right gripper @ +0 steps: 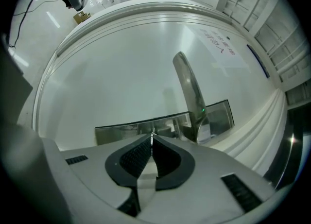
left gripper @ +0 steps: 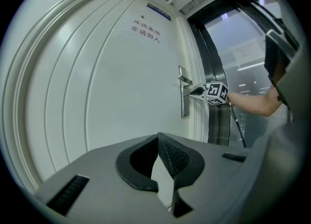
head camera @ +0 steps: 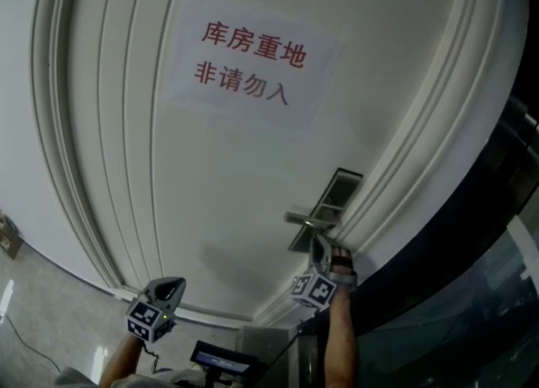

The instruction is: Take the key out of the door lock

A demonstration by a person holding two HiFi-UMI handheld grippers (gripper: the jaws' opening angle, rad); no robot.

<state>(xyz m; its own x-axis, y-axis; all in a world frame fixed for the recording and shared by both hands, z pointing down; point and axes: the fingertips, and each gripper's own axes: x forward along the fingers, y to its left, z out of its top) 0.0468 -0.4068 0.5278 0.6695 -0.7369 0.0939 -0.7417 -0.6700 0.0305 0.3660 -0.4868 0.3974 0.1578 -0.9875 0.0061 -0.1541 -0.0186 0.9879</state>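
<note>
A white door (head camera: 219, 176) carries a steel lock plate (head camera: 330, 203) with a lever handle (head camera: 305, 220). My right gripper (head camera: 320, 245) is up against the plate just under the handle. In the right gripper view its pads are pressed together on a thin silver sliver, the key (right gripper: 152, 135), right at the lock plate (right gripper: 121, 130); the handle (right gripper: 190, 92) rises beside it. Whether the key's blade still sits in the lock is hidden. My left gripper (head camera: 173, 285) hangs low and left, away from the door, shut with nothing in it (left gripper: 158, 136).
A paper sign (head camera: 253, 62) with red characters is taped high on the door. A dark metal-and-glass frame (head camera: 472, 243) runs along the door's right edge. A cable trails down from the right gripper. A small device with a screen (head camera: 221, 359) sits below.
</note>
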